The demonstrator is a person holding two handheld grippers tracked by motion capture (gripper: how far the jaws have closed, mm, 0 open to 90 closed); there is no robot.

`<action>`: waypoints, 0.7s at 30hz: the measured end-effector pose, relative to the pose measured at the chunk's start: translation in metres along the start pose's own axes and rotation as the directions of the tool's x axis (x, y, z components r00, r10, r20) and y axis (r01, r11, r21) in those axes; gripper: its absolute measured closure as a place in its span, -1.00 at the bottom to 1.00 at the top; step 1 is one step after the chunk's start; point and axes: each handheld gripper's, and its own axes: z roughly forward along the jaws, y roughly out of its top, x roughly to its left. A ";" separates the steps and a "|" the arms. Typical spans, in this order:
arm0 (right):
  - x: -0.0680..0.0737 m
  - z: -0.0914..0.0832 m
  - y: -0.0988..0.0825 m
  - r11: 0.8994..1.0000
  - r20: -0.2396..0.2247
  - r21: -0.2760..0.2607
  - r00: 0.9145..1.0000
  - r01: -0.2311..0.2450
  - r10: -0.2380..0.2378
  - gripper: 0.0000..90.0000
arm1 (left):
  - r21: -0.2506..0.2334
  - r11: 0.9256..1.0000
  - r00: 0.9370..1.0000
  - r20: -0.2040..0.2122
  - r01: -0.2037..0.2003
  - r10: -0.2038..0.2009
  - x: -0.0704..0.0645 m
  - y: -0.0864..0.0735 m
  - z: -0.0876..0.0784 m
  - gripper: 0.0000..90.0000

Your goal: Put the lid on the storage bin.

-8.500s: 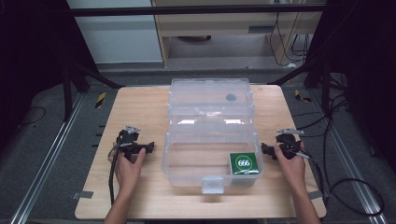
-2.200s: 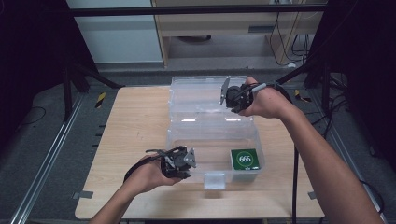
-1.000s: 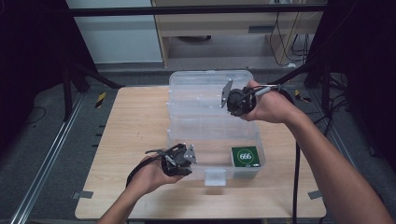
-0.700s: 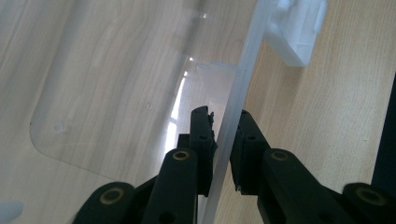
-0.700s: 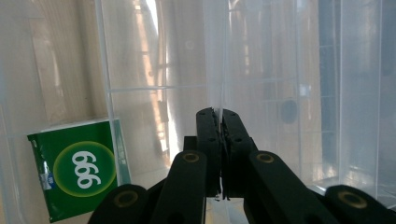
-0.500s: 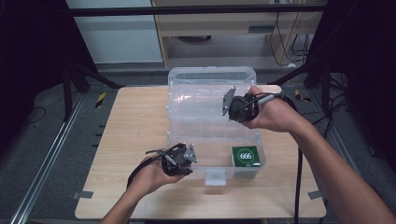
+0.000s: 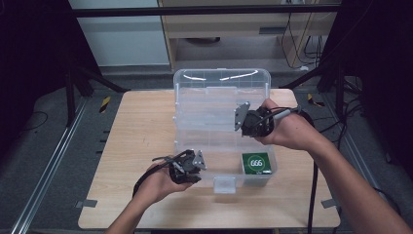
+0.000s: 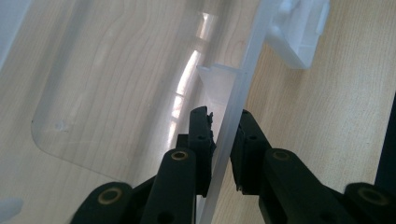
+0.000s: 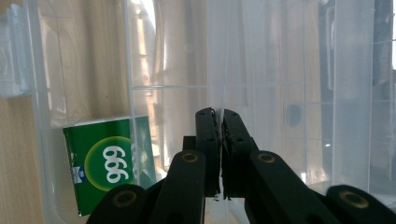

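Observation:
A clear plastic box [image 7: 191, 146] stands mid-table with a green "999" packet [image 7: 256, 163] in its front right corner. Its hinged lid [image 7: 219, 92] stands raised and tilted over the box. My right gripper [image 7: 242, 117] is shut on the lid's free edge; in the right gripper view the jaws [image 9: 219, 116] pinch the thin clear sheet [image 9: 261, 70], with the packet [image 9: 109, 163] below left. My left gripper [image 7: 197, 163] is shut on the box's front wall near its left corner; in the left gripper view the jaws [image 8: 223, 126] clamp that wall [image 8: 247, 79].
A white latch [image 7: 224, 184] hangs from the box's front wall, to the right of my left gripper, and appears as the latch [image 8: 301, 32] in the left gripper view. The wooden table [image 7: 136, 126] has bare room left of the box. Cables trail at the right.
The right gripper has swung the lid up from lying flat behind the box and brought it forward over the box. The left gripper has stayed on the front wall.

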 end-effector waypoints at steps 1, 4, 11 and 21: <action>0.001 0.000 0.000 1.000 -0.002 -0.002 1.000 0.001 -0.001 0.94 | -0.002 0.998 0.998 0.004 0.061 -0.061 -0.005 -0.001 0.000 0.75; 0.003 -0.001 -0.001 1.000 -0.001 -0.007 1.000 0.000 0.000 0.94 | -0.003 1.000 1.000 0.004 0.000 0.000 0.000 0.000 0.001 0.75; 0.011 -0.002 -0.005 1.000 -0.002 -0.027 1.000 -0.009 0.009 0.93 | -0.004 1.000 1.000 0.001 0.003 -0.003 -0.001 0.000 0.001 0.75; 0.022 -0.003 -0.010 0.999 -0.018 -0.044 1.000 -0.016 0.015 0.92 | -0.009 0.996 0.996 0.000 0.091 -0.091 -0.007 -0.002 0.001 0.75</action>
